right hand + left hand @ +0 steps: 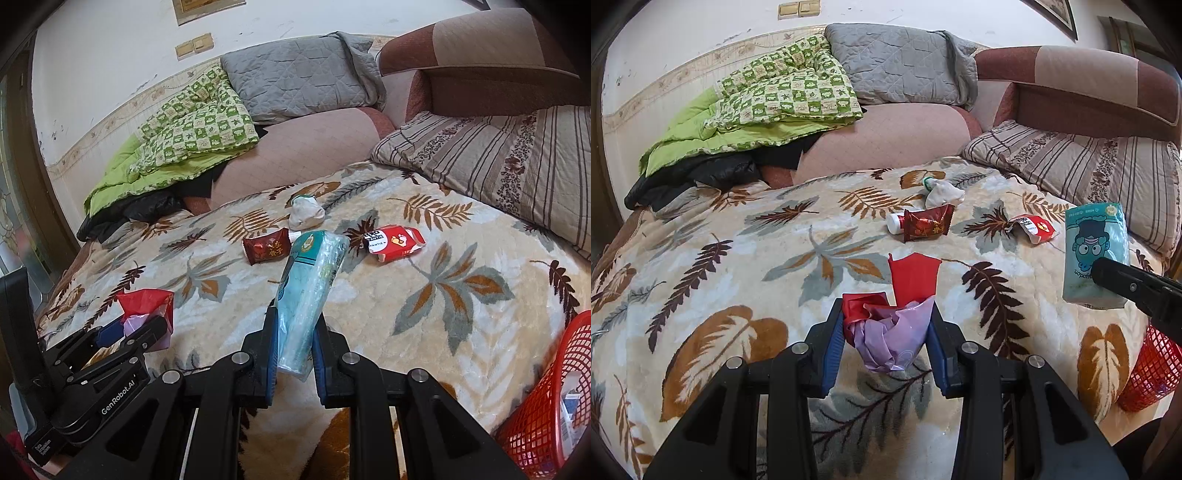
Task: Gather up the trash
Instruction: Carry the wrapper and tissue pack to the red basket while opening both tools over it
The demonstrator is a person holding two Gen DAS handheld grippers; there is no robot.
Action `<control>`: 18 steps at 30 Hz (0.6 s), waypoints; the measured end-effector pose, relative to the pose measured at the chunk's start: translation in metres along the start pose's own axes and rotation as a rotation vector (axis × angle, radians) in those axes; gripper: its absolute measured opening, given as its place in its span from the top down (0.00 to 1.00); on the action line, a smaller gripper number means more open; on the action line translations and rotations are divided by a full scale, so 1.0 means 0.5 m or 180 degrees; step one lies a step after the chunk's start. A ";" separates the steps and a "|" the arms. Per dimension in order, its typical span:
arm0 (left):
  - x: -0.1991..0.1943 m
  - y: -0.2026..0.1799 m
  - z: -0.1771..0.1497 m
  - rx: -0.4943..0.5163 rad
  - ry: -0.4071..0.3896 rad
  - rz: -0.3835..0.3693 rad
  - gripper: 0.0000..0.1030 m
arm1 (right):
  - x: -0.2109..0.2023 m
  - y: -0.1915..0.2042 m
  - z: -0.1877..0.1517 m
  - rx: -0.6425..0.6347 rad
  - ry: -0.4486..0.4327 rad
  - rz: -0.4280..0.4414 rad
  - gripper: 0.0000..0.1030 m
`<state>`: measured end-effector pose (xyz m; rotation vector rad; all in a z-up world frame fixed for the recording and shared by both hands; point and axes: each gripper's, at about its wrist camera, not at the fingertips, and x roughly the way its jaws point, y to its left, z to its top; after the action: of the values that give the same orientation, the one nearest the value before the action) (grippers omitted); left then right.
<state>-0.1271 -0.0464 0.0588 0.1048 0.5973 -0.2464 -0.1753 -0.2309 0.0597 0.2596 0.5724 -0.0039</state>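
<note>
A crumpled bundle of red and lilac plastic wrappers point(892, 325) is clamped between the blue pads of the left gripper point(888, 332), held just above the leaf-patterned blanket point(738, 258) that covers the bed. A pale blue tissue pack point(308, 291) is gripped between the fingers of the right gripper point(294, 347), its far end tilted up and away over the blanket. In the left wrist view the same pack is seen at the right edge with one black finger across it.

More trash is scattered on the blanket farther back: a dark red candy wrapper point(927, 222) lying against a small white bottle point(894, 223), a red and white packet point(1034, 228) to the right of it, and a crumpled white tissue point(943, 194) beyond, touching something with a green ring that is too small to make out. A red mesh basket point(550, 402) is seen at the near right edge of the bed, with some items inside. A striped pillow point(498, 162), a grey pillow point(295, 81) and a green checked quilt point(184, 136) are piled toward the wall.
</note>
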 end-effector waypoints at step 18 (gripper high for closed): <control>-0.019 -0.020 0.002 -0.0064 -0.0041 -0.0724 0.62 | -0.036 -0.056 0.006 0.0435 -0.0059 0.0148 0.83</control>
<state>-0.1366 -0.0544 0.0647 0.0154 0.5989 -0.4609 -0.1908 -0.2601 0.0649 0.4055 0.5484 -0.0006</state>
